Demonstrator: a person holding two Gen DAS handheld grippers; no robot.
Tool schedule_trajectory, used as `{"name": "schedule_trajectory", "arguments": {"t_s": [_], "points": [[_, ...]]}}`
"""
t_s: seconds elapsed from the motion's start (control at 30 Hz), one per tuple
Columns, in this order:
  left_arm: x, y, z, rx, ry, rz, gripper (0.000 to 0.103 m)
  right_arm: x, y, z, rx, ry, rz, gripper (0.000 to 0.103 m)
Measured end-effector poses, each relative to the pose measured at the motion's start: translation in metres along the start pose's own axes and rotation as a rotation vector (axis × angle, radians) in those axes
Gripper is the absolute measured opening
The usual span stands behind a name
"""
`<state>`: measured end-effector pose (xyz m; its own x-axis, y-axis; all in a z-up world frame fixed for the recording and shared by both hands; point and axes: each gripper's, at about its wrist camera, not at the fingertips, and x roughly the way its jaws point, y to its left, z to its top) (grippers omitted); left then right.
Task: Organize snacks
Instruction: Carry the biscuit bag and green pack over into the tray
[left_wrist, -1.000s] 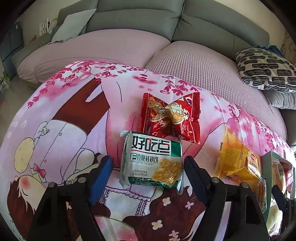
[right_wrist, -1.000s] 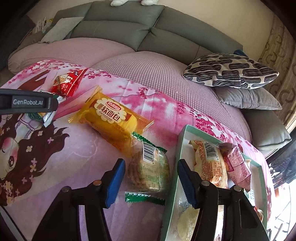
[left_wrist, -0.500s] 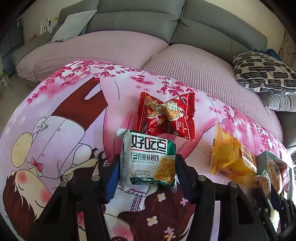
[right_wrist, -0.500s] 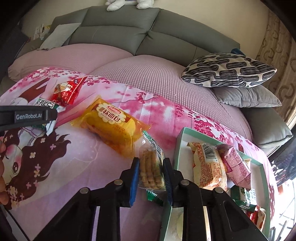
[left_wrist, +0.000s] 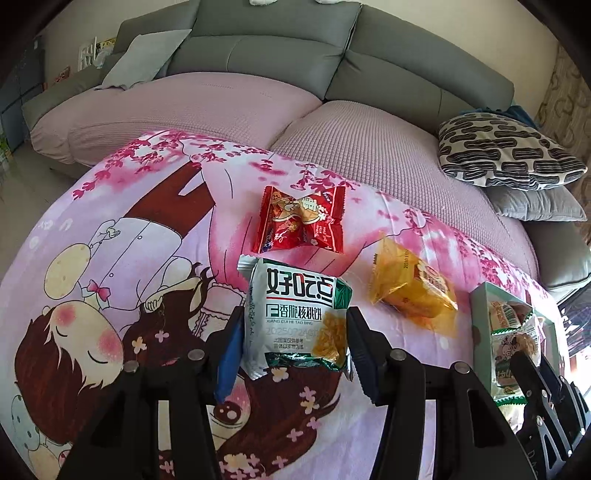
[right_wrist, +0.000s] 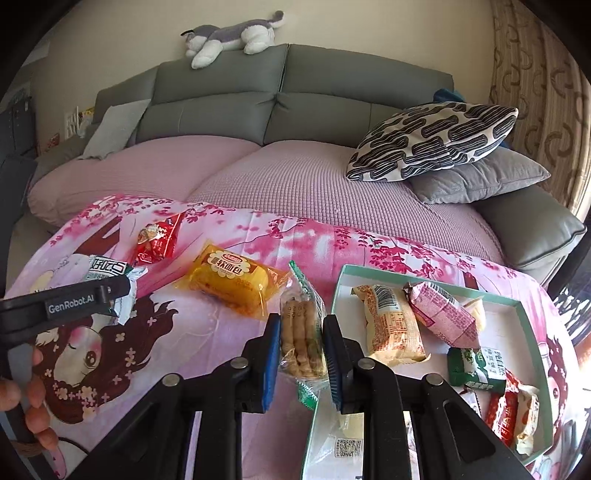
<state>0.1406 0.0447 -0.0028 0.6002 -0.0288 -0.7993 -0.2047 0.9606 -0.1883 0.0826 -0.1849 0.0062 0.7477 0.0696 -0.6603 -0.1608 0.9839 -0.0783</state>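
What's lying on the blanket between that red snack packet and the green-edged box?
The yellow bread packet lies between the red packet and the box in the right wrist view; the held biscuit packet stands nearer the box.

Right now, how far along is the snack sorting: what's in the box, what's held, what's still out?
Done: several packets already lie in the green box. In hand: the left gripper is shut on the white-green biscuit pack, the right gripper on the clear cookie pack, both lifted off the cloth. Left: the yellow bread packet and the red candy packet lie on the pink blanket.
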Motion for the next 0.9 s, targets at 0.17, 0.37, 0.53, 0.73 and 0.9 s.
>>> {"name": "schedule_trajectory", "arguments": {"t_s": [0.17, 0.37, 0.53, 0.73, 0.9], "points": [[-0.016, -0.012, -0.005, 0.02, -0.024, -0.034, 0.055, -0.02, -0.012, -0.004, 0.05, -0.018, 0.016, 0.024], [-0.028, -0.027, -0.005, 0.048, -0.053, -0.067, 0.055, -0.033, -0.023, -0.007, 0.088, -0.04, 0.014, 0.024], [-0.032, -0.046, -0.007, 0.085, -0.063, -0.083, 0.055, -0.033, -0.03, -0.011, 0.106, -0.044, 0.034, 0.024], [-0.037, -0.075, -0.015, 0.138, -0.064, -0.12, 0.055, -0.038, -0.052, -0.015, 0.166, -0.05, 0.034, 0.024], [-0.045, -0.093, -0.022, 0.173, -0.074, -0.138, 0.055, -0.048, -0.075, -0.018, 0.215, -0.07, 0.011, 0.024]]}}
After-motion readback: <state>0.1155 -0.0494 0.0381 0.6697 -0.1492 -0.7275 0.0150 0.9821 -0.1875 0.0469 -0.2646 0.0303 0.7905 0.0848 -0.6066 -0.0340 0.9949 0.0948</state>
